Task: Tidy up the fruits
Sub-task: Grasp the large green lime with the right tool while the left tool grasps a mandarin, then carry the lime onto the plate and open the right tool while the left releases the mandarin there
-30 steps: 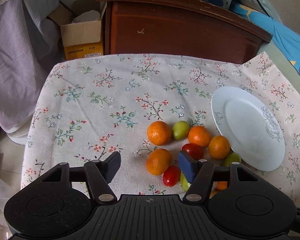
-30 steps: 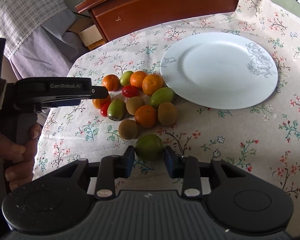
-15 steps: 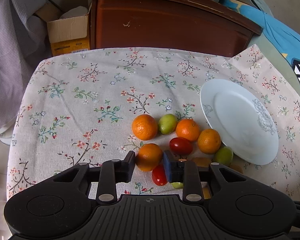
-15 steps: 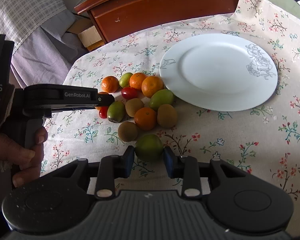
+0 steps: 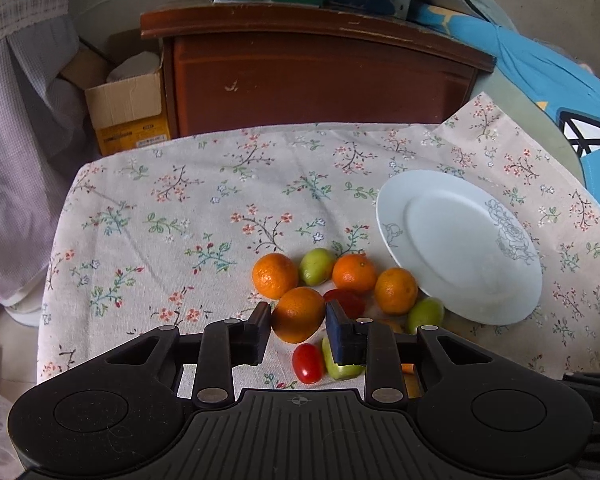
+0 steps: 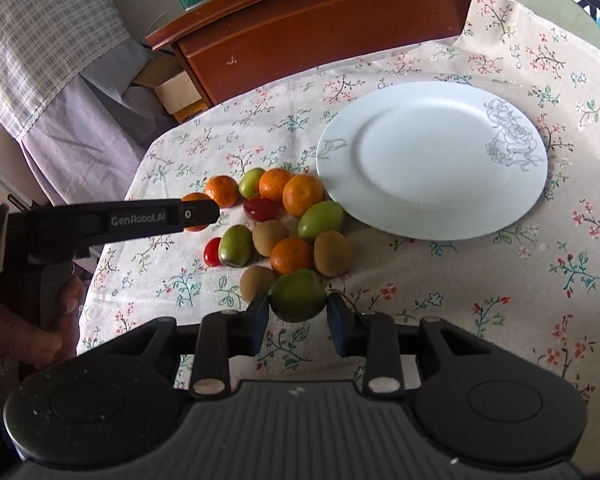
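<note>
Fruit sits clamped in both of my tongs: the left tongs are clenched on a round orange mandarin, and the right tongs are clenched on a round green plum-like fruit, pads pressing each side. Outward from there, what matters to me is where the empty white china plate with a grey rose drawing lies. Seen from my right tongs it is ahead and to the right, past the loose heap of mandarins, green fruits, brown kiwis and red cherry tomatoes. Seen from my left tongs it is ahead and further to the right, with the heap lying between on the floral-clothed desk. I judge the right hand the nearer to the plate, with the clearer path along the heap's open side. My left would have to carry its mandarin up and over the other fruit to get there.
</note>
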`<state>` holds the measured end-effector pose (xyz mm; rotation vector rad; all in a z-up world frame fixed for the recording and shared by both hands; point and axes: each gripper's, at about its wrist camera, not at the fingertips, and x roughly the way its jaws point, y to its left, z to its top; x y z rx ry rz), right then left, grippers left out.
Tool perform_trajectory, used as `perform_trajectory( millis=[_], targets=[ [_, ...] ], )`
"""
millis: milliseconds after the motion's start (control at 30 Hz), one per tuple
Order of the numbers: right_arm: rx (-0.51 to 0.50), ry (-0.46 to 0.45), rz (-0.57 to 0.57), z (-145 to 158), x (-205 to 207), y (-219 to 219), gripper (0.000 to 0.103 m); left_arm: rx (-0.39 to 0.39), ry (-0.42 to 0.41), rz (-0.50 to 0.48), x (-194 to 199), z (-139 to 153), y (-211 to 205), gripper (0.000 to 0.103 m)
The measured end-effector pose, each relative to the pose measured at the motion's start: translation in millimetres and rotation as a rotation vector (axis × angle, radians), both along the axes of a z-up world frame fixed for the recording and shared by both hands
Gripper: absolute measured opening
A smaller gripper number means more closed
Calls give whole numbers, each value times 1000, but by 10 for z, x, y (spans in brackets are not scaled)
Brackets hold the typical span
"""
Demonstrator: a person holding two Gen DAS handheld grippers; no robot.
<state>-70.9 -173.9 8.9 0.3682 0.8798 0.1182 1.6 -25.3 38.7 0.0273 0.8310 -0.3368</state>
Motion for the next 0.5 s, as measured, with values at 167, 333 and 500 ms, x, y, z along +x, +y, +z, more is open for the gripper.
perform_trajectory(
  millis=[167, 333, 500],
  targets=[
    [34, -16, -33, 75, 10, -98, 32, -7, -26, -23, -53, 116, -37, 27],
    [36, -44, -59, 182, 27, -213, 32, -24, -50, -67, -108, 245, -138, 27],
    [34, -54, -91, 278, 69, -389, 32, -31, -69, -129, -128, 362, -290, 27]
  ],
)
